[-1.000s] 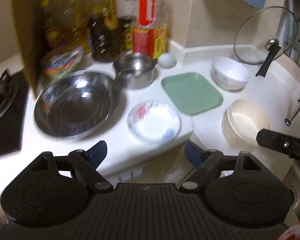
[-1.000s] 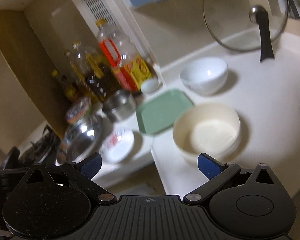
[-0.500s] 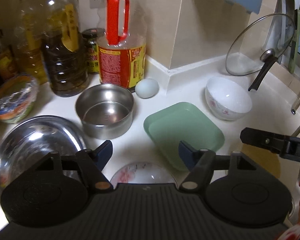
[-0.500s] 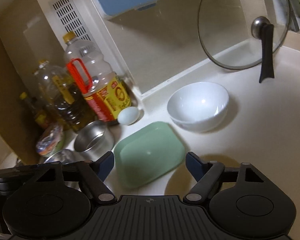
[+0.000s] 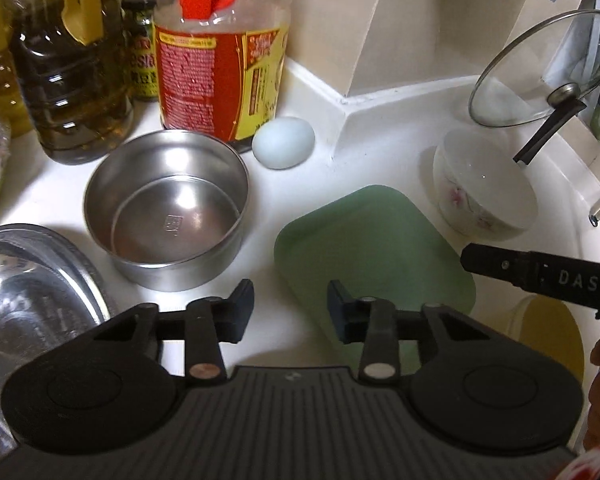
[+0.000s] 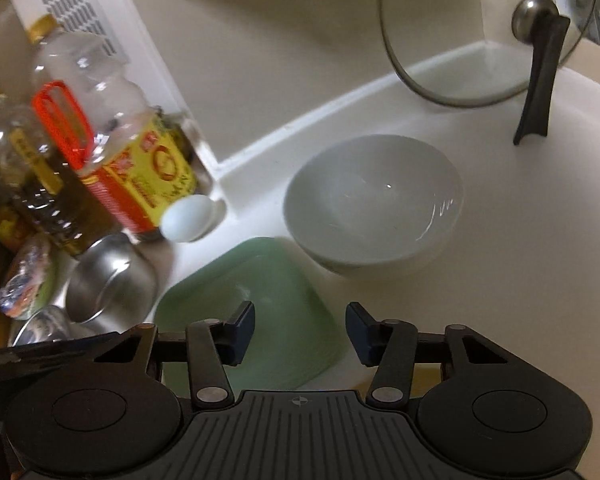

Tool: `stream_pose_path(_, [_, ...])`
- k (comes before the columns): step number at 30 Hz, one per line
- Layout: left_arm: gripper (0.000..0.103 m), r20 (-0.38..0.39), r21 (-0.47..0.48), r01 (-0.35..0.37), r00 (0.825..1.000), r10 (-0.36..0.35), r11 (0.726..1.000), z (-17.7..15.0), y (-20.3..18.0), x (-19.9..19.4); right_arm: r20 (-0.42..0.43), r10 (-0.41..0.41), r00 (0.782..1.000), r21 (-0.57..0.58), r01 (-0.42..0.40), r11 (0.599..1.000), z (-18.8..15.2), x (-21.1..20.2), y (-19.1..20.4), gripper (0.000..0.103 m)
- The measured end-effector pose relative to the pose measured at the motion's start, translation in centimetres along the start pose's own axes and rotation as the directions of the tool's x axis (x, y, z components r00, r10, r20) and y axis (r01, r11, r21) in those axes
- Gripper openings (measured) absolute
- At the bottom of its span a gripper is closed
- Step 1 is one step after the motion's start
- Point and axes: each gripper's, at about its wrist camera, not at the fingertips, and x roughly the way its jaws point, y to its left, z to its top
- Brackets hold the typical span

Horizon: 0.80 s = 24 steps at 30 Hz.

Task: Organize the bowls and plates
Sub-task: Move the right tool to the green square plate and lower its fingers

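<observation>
Green plate (image 5: 374, 248) lay flat on the white bench (image 5: 80, 196), between the steel pot (image 5: 166, 208) and the white bowl (image 5: 484, 196). The left gripper (image 5: 288, 311) and the right gripper (image 6: 300, 330) hovered over its near edge; their jaws had just been closing, partly spread, pinching nothing.

Ahead of the left gripper (image 5: 288, 308) lies the tray (image 5: 374, 248), its near left edge between the fingers. The pot (image 5: 166, 216) sits ahead-left, the egg (image 5: 283, 142) behind it beside the bottle (image 5: 220, 60). The bowl (image 6: 374, 202) stands beyond the right gripper (image 6: 300, 326), the lid (image 6: 484, 32) leaning behind.
</observation>
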Motion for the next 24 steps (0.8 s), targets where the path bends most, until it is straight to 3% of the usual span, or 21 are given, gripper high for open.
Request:
stream_pose_path(10, [0.032,-0.045,-0.02,0.009,0.999,-0.01,1.0,0.7,0.2,1.8,-0.114,-0.053,0.992,0.021,0.056,0.998,1.0,3.0,-0.2,0.041])
stream_pose_path(19, [0.025,-0.067,-0.017,0.0,0.998,-0.001,1.0,0.6,-0.4,2.4,-0.167,-0.045,0.985,0.039,0.053,0.998,1.4,4.2,-0.4,0.025])
stream_pose_path(24, [0.019,-0.062,-0.024,-0.01,0.998,0.009,1.0,0.5,-0.3,2.4,-0.16,-0.043,0.986,0.044,0.05,0.998,1.5,4.2,-0.5,0.01])
